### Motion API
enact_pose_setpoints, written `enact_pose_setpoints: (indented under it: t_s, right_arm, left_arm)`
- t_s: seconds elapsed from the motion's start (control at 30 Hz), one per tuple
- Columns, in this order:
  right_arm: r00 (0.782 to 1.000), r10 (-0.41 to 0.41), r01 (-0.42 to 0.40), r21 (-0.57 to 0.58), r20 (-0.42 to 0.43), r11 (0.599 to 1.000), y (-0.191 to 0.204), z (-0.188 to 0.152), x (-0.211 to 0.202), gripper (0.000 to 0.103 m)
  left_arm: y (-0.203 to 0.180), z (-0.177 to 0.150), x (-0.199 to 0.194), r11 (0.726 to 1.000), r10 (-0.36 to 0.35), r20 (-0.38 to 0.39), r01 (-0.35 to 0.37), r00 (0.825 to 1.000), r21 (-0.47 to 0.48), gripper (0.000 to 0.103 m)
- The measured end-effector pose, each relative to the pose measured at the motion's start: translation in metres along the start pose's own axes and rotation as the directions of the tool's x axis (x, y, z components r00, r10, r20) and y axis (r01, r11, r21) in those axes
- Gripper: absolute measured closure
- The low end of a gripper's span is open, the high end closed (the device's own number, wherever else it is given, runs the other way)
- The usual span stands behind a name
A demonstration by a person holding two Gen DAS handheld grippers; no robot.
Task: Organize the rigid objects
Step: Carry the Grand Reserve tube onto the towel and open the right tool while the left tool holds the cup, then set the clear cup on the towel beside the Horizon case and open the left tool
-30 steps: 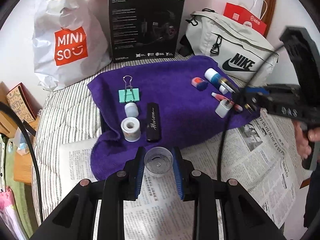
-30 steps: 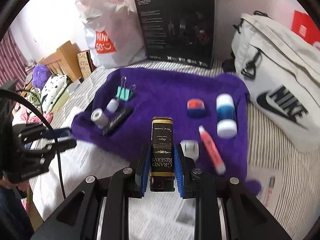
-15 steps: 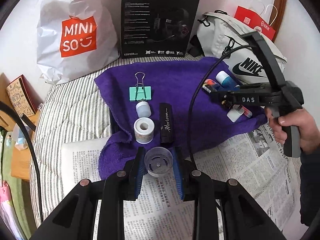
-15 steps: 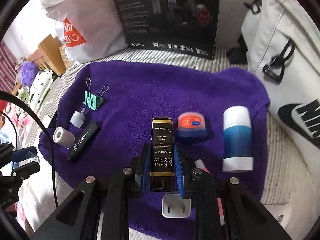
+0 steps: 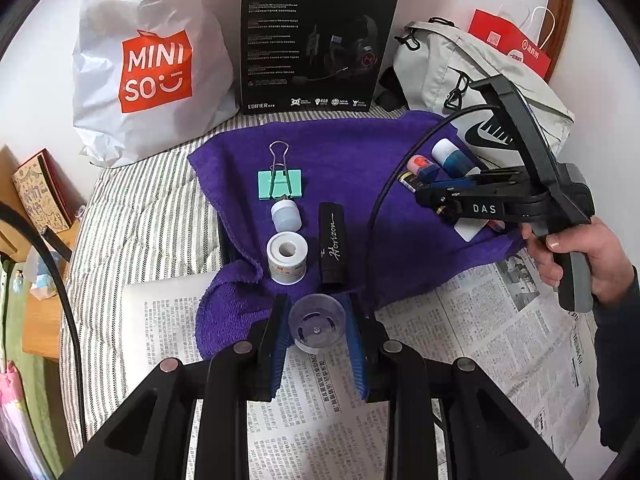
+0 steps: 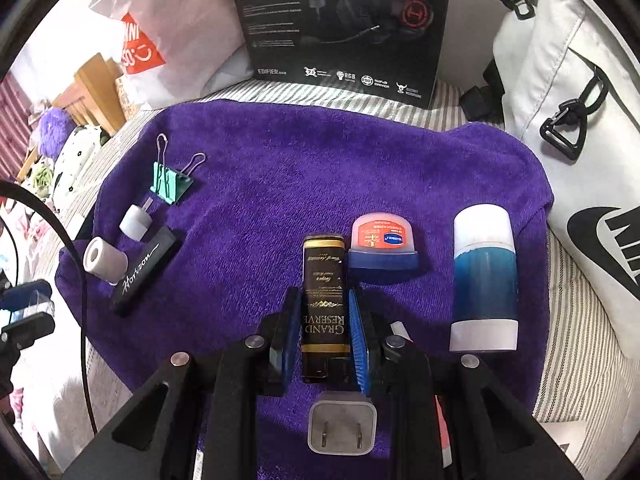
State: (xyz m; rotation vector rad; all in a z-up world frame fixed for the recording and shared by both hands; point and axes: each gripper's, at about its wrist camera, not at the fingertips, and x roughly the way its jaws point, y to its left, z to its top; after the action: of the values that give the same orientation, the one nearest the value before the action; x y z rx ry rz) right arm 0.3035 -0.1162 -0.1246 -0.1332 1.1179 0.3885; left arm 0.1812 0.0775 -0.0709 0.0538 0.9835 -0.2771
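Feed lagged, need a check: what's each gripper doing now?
Left gripper: shut on the clear plastic cap.
Right gripper: shut on the black Grand Reserve box.

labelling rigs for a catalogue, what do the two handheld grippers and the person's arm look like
Both grippers are matte black with blue ribbed pads on their fingers and round silver screw heads. The right gripper carries white DAS lettering, a grey handle and a black cable looping off it. The hand gripping it emerges from a dark blue sleeve.

Small objects on a purple towel (image 6: 280, 184)

Black-gold box (image 6: 323, 280) lies beside the red-lidded jar (image 6: 382, 242) and blue tube (image 6: 484, 280); clip (image 5: 279, 184), cap (image 5: 286, 216), tape roll (image 5: 287, 256), black bar (image 5: 333, 248) grouped left; clear cup (image 5: 317, 326) at the towel's edge.
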Motion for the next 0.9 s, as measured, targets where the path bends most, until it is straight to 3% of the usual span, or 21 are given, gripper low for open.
enact_pose_setpoints:
  t_s: [0.27,0.4,0.7,0.9]
  right_arm:
    - [1.0,0.001,-0.002,0.018,0.028,1.0,-0.008,-0.008,-0.025,0.072]
    - [0.997,0.001,-0.004,0.039,0.083,0.999,-0.014,-0.017,-0.056,0.056]
    - [0.987,-0.029,0.018,0.073,0.157,0.997,-0.026,-0.061,-0.11,0.056]
    - [0.986,-0.006,-0.014,0.125,0.164,0.992,-0.032,-0.098,-0.121,0.056]
  left_arm:
    - [0.001,0.001,-0.004,1.0,0.018,0.009,-0.017,1.0,-0.021,0.077]
    - [-0.006,0.004,-0.004,1.0,0.016,0.013,-0.016,1.0,-0.022,0.077]
    - [-0.029,0.015,0.009,1.0,-0.014,0.023,0.014,1.0,-0.001,0.077]
    - [-0.043,0.031,0.024,0.999,-0.029,0.02,0.028,0.999,0.025,0.077]
